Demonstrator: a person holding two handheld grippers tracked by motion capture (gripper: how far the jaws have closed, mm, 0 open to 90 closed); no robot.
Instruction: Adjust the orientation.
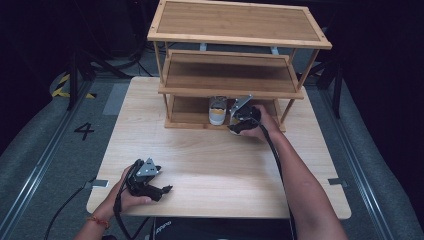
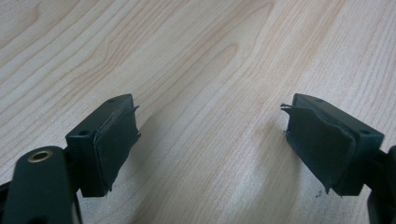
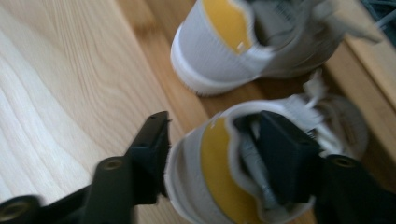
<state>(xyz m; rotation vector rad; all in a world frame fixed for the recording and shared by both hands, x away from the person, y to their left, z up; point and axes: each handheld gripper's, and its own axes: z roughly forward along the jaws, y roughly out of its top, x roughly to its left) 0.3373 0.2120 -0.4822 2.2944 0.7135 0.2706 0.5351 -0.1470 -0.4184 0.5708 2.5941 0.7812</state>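
While the high view looks down on the bench (image 1: 210, 155), a three-tier bamboo rack (image 1: 235, 55) stands at the far edge, with a white shoe (image 1: 218, 111) on its bottom shelf, heel toward the person. Right gripper (image 1: 239, 127) sits at the front lip of that bottom shelf, just right of that shoe, hand (image 1: 262, 125) wrapped around it. Left gripper (image 1: 162, 190) rests low near the near-left corner of the bench, well apart from the rack, held by the left hand (image 1: 127, 192). Left gripper view: left gripper (image 2: 210, 140) has its jaws spread wide, nothing between them, bare wood grain below; pads (image 2: 116, 140) look frayed at the edges. Right gripper view: right gripper (image 3: 219, 154) is clamped on the heel of a second shoe (image 3: 215, 172), white with a yellow heel panel, one jaw outside the heel, the other inside the opening. First shoe (image 3: 233, 42) sits just beyond, same colours, on the shelf board. Frame is motion-blurred.
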